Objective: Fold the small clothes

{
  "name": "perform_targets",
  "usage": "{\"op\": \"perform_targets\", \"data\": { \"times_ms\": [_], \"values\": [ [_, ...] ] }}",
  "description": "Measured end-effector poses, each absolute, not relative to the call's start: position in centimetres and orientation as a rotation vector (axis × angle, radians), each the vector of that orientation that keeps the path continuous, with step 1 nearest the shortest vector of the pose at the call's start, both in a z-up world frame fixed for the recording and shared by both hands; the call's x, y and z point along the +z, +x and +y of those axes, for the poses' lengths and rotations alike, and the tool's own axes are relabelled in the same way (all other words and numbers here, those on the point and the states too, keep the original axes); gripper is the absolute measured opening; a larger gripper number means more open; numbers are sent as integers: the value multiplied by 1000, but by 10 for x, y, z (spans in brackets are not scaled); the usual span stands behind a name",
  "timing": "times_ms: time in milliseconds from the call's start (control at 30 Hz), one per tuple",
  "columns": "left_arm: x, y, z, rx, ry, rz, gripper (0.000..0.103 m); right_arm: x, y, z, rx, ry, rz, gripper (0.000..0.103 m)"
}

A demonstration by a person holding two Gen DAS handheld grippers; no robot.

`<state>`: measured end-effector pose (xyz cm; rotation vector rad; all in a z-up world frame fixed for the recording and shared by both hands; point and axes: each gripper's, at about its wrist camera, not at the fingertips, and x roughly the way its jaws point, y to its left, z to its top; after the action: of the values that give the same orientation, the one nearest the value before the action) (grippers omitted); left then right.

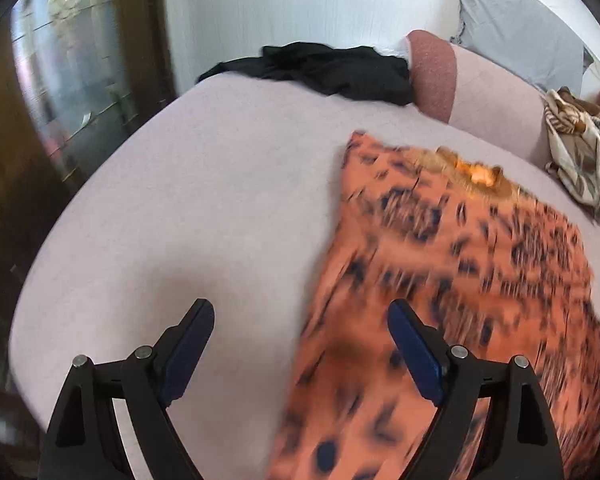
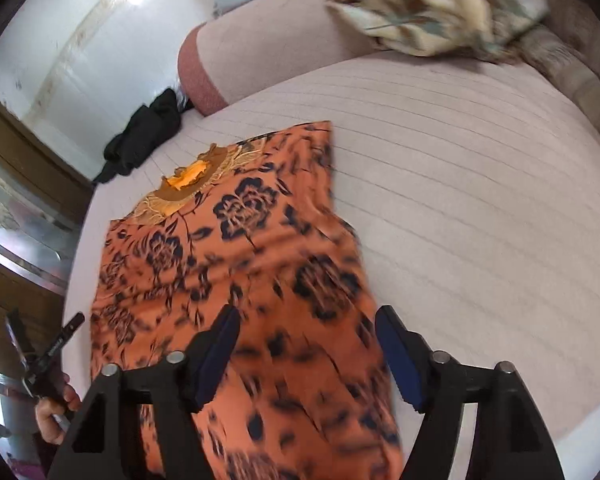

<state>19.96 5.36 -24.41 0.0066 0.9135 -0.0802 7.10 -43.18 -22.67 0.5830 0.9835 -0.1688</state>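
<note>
Both grippers hover low over the near edge of the bed (image 2: 480, 160), each with its jaws spread wide and nothing between them. Under the right gripper (image 2: 307, 354) the hem end of an orange top (image 2: 236, 248) with a dark flower print lies spread flat on the bed cover, its gold-trimmed neckline (image 2: 188, 184) pointing toward the far edge. The left gripper (image 1: 302, 350) sits above the top's left side, one finger over bare cover and the other over the cloth, which suits a grab at that long edge. Laid out flat and lengthwise like this, the top looks ready for a first fold, and no fold appears to be made yet, though motion blur near the hem makes that hard to confirm.

A black garment (image 1: 320, 68) lies bunched at the far left corner of the bed, well apart from the top, next to a pink bolster (image 1: 436, 72) that runs along the far edge. A cream patterned cloth (image 2: 432, 4) is heaped on the bolster toward the far right corner, probably waiting its turn. Neither pile touches the orange top, so the fold has room on both sides.
</note>
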Motion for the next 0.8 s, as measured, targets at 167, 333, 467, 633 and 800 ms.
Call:
{"op": "perform_targets", "data": {
  "times_ms": [167,333,467,633,800],
  "values": [
    [-251,142,84,-90,-102,986,89,-238,17,-432,-178,620,1018,74],
    [-254,110,107,-36,-169,1070,89,-268,-18,-426,-191,667,1098,74],
    [-256,93,124,18,-183,1104,89,-290,-34,-411,-162,704,1135,74],
    [-270,79,131,-28,-252,1163,76,-303,-44,-394,-150,680,1186,72],
    [-295,66,126,-73,-244,1254,49,-314,-43,-382,-156,673,1218,68]
  ]
}}
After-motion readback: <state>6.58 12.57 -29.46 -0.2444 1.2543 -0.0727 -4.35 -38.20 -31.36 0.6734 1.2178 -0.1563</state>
